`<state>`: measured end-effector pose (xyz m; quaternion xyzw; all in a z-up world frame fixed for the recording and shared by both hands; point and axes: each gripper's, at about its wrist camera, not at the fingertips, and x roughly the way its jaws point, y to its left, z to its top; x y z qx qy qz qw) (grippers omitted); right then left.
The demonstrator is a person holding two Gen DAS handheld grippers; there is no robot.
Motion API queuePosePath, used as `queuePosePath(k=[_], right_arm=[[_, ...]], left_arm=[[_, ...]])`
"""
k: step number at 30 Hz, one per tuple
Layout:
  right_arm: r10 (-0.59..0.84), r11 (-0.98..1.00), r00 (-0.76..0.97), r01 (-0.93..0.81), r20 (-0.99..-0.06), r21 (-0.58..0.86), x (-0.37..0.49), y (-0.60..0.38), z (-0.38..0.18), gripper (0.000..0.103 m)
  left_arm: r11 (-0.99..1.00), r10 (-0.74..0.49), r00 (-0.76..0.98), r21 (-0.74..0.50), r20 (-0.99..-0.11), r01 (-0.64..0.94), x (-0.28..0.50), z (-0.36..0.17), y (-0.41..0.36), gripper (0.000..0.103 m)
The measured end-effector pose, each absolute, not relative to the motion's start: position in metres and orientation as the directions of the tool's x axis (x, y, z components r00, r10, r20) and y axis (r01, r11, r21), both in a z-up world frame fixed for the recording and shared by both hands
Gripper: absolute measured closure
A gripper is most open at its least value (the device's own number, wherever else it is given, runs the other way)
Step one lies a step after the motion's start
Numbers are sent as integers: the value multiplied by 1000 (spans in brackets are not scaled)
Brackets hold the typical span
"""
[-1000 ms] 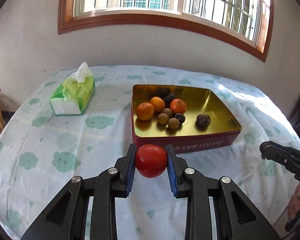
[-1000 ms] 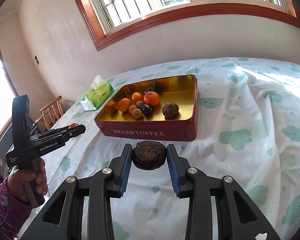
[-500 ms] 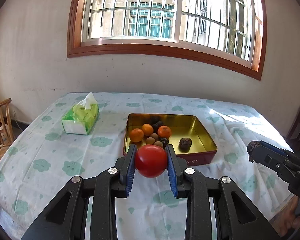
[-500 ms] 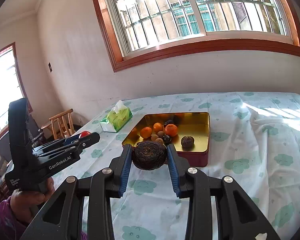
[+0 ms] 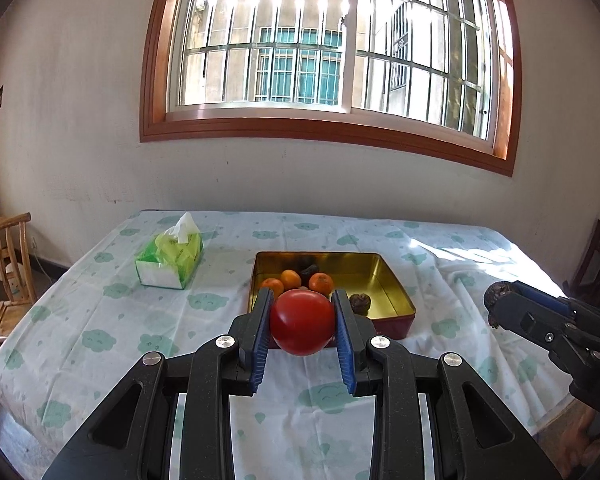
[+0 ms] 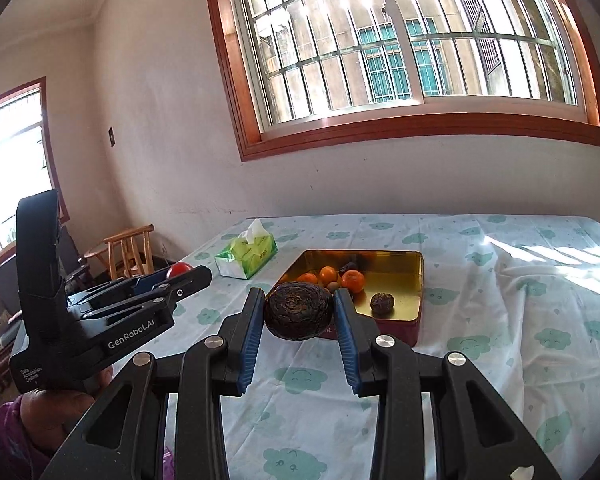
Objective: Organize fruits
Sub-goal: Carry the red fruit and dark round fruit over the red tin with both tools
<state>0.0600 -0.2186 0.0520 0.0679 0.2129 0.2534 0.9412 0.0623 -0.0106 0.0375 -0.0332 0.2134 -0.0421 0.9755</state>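
A green tissue box (image 5: pixel 170 258) with a white sheet poking up sits left of centre on the table (image 5: pixel 100 320), whose pale cloth is printed with green clouds; right of it, well apart, lies the square toffee tin (image 5: pixel 396 292), gold inside and dark red outside. In the left wrist view the left gripper (image 5: pixel 302 322) fills the lower centre, its ribbed blue pads clamped on a smooth, glossy red tomato (image 5: pixel 302 322) that hangs above the cloth and blocks the tin's near left corner. Behind it in the tin are three small oranges (image 5: pixel 290 279) and a dark wrinkled fruit (image 5: pixel 360 302) lying apart at the right. At the right edge the right gripper (image 5: pixel 496 300) enters side-on, with a dark lump at its tip. The right wrist view shows that lump from behind: the right gripper (image 6: pixel 299 317) is clenched on a dark brown, wrinkled round fruit (image 6: pixel 299 317) in mid-frame, covering the tin's (image 6: pixel 416 280) near left wall. This view alone shows a hand (image 6: pixel 56 412) with a purple sleeve at lower left gripping the left gripper's (image 6: pixel 188 274) black handle, the tomato (image 6: pixel 179 269) peeping red at its tip, and a second window at the far left. A wooden chair (image 6: pixel 130 254) stands beyond the table's left end; the left wrist view has it at the left edge.
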Motion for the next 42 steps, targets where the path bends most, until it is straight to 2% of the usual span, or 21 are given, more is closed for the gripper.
queuePosePath(k=[20, 42], right_arm=[[505, 863, 819, -476, -273, 167, 15, -206, 88, 70], [509, 861, 816, -479, -275, 173, 17, -205, 87, 70]], left_arm=[[996, -70, 952, -81, -297, 48, 12, 70, 3, 72], [997, -57, 952, -68, -301, 38, 11, 69, 1, 72]])
